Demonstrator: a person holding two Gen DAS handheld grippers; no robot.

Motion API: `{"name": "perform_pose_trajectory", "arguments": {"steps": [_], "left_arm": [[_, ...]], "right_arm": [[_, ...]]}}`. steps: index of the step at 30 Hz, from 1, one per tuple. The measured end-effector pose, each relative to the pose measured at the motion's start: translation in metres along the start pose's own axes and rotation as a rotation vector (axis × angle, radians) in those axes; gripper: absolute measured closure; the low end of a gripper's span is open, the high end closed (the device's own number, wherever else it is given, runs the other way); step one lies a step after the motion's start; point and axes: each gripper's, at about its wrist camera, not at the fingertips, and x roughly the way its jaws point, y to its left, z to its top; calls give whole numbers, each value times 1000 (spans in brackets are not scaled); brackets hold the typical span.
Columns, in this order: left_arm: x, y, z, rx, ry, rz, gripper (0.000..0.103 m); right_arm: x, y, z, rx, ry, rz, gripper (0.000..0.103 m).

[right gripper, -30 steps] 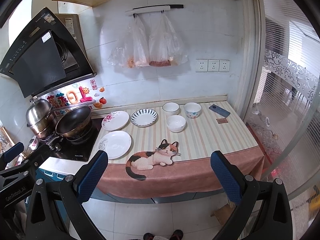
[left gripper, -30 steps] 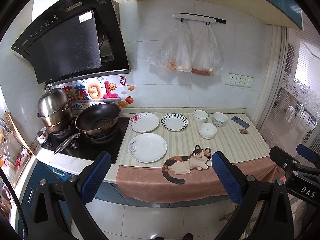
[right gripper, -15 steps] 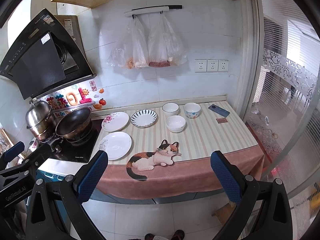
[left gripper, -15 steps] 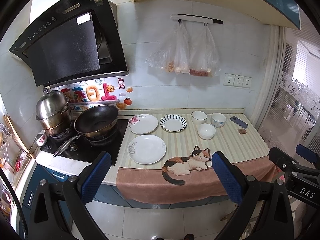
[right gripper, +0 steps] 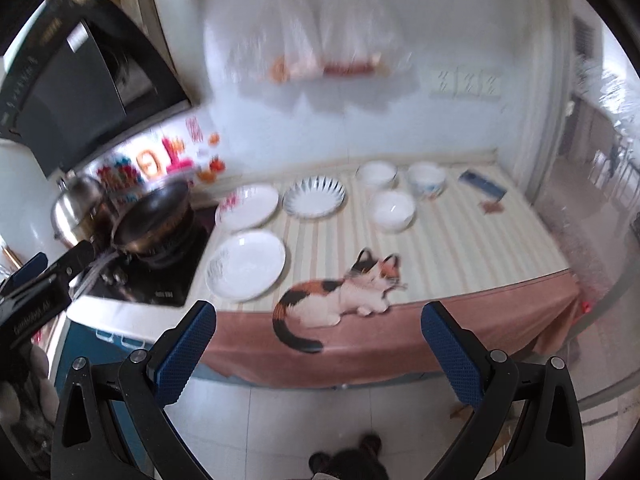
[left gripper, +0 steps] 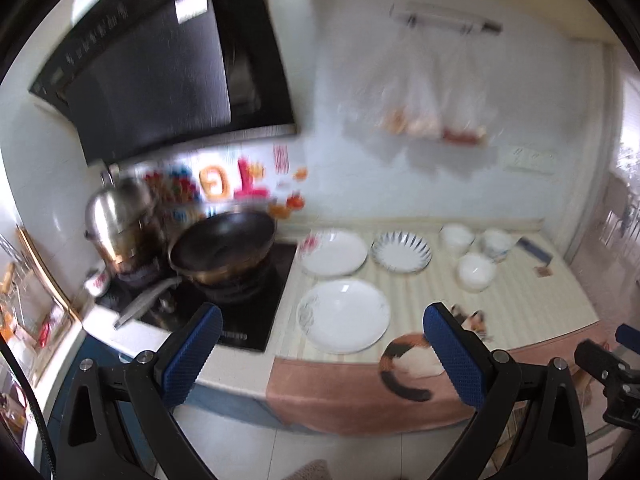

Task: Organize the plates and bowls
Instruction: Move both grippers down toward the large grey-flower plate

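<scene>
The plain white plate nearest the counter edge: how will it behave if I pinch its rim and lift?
The plain white plate looks glazed, so probably slippery. It is wide and shallow, so a rim pinch would likely let it droop. It seems ceramic, probably chipping if knocked against the floral plate.

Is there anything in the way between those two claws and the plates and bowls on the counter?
Nothing visible. The left gripper and right gripper hang open in front of the counter, with only open air between them and the plates and bowls.

Counter (right gripper: 460, 248): plates (right gripper: 246, 264), bowls (right gripper: 391, 210), phone (right gripper: 480, 184).
</scene>
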Motion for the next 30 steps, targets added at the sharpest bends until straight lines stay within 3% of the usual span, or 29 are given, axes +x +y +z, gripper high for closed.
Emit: {"name": "perform_pose_trajectory", "arguments": {"steps": [4,11,18,22,26,29,30], "left_arm": [[76,14,-6,-33,110,29,0],[202,21,-14,-28,266,121,0],[316,26,-16,-79,447,112,2],[368,31,-25,-122,556,99,11],[405,38,-38,-171,652,62,19],[427,45,-47,-201,713,36,30],[432,48,-50,-210,729,27,39]], "right_arm": [[78,2,10,-23,82,-1,0],[237,3,36,-35,273,109,0],[385,17,58,-90,462,212,1],[439,26,64,-101,541,260,3],[488,37,67,-84,613,296,14],[510,44,66,-49,647,358,25],[520,46,65,-38,657,384,28]]}}
